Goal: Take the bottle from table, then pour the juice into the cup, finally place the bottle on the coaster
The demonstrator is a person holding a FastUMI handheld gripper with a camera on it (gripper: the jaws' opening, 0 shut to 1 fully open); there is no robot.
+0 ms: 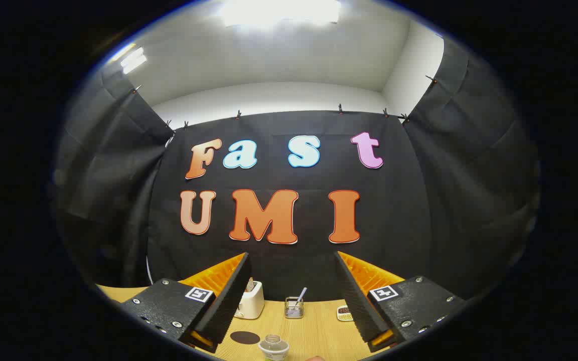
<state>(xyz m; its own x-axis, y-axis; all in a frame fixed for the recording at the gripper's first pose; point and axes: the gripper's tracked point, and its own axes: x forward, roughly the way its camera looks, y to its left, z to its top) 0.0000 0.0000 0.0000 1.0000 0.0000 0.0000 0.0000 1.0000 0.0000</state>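
Observation:
My gripper (291,254) is open and held high above the wooden table (319,336), with nothing between its fingers. Down between the fingers a clear glass cup (274,347) stands on the table. Just left of the cup lies a dark round coaster (245,337), partly behind the left finger (229,296). At the very near edge, right of the cup, a small rounded pinkish top (314,358) peeks in; I cannot tell what it is.
At the table's far edge, against the black cloth wall, stand a white toaster-like box (250,301), a wire mesh holder with a stick in it (294,307), and a small pale object (344,313) beside the right finger.

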